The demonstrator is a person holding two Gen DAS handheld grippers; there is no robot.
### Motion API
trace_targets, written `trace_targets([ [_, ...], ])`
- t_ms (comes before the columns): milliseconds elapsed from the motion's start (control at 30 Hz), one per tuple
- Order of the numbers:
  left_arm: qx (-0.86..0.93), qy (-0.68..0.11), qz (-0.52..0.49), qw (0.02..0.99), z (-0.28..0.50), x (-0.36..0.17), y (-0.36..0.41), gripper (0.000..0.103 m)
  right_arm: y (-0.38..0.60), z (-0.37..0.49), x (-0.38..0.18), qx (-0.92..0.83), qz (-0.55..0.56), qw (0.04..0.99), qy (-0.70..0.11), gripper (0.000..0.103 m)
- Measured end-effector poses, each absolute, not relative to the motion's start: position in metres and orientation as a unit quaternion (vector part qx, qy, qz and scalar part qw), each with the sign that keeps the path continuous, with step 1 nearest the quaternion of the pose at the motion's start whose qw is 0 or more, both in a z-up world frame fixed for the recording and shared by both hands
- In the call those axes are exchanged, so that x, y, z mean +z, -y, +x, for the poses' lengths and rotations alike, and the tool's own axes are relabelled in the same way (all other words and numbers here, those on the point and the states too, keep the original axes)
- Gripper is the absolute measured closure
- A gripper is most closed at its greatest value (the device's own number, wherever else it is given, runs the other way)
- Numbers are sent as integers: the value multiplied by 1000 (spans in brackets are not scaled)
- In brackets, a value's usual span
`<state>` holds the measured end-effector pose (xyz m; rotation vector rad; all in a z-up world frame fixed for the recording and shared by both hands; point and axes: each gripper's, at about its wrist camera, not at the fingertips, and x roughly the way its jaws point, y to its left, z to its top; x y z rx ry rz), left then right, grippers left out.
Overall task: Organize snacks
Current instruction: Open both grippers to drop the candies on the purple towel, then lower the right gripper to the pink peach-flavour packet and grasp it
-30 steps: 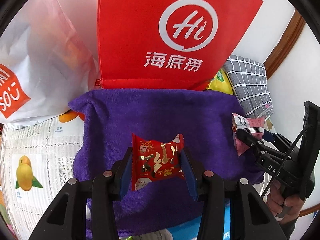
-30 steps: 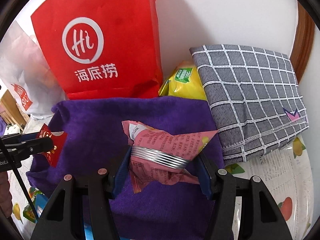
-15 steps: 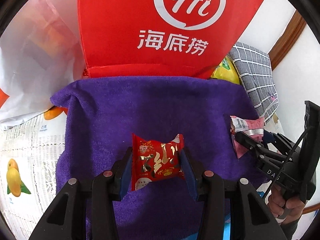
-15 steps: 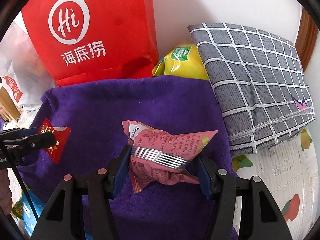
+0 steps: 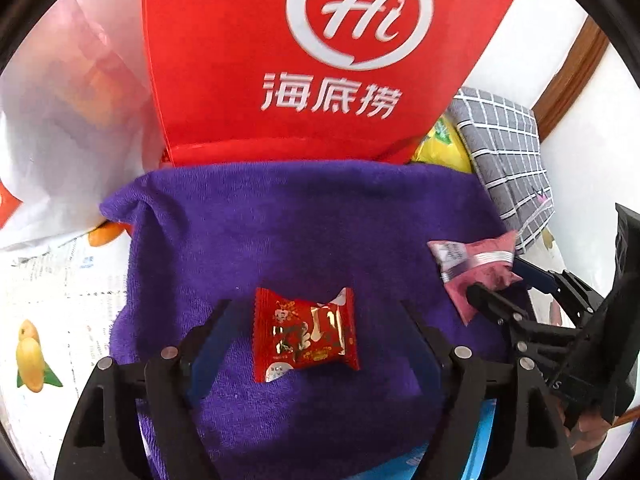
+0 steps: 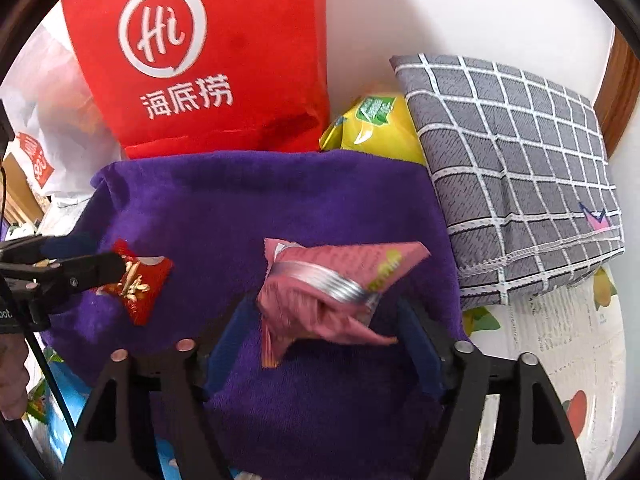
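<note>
On the purple towel: both snacks lay or dropped within its edges, the landmark for every place below
Purple towel [image 5: 304,216]: spread flat in front of the red paper bag [image 5: 320,60], with the grey checked cushion [image 6: 516,184] at its right edge and a yellow packet [image 6: 376,124] behind its far right corner
Red snack packet [image 5: 305,335]: near the towel's front edge, left of centre, long axis running across between the fingers
Left gripper [image 5: 316,336]: jaws were opening, pads clear of the red packet on both sides, the packet loose between them
Pink snack packet [image 6: 332,292]: right of the towel's centre, crumpled and blurred, apparently slipping free, its long axis slanting up to the right
Right gripper [image 6: 320,328]: jaws were opening, spread wider than the pink packet, no pad seen pressing on it
Key relation: each packet sat straight ahead of its own gripper, red nearer the left hand, pink nearer the right, the two well apart across the towel
Judged step: release onto the towel, both packets about placed
Counter: fruit-print cover showed around the towel
</note>
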<state>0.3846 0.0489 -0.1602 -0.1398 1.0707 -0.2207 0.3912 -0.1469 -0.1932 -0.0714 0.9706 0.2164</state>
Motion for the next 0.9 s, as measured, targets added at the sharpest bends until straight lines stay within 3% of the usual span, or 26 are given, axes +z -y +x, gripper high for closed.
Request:
trace_targets([
  [500,-101,-476,-82,870,336,-109,-60,23,155,318,-117,91,-27,911,-401,22],
  [900,-88,-438,-75,891,269,-70,-67,23,160,251,-90,96,11,918,-385,22],
])
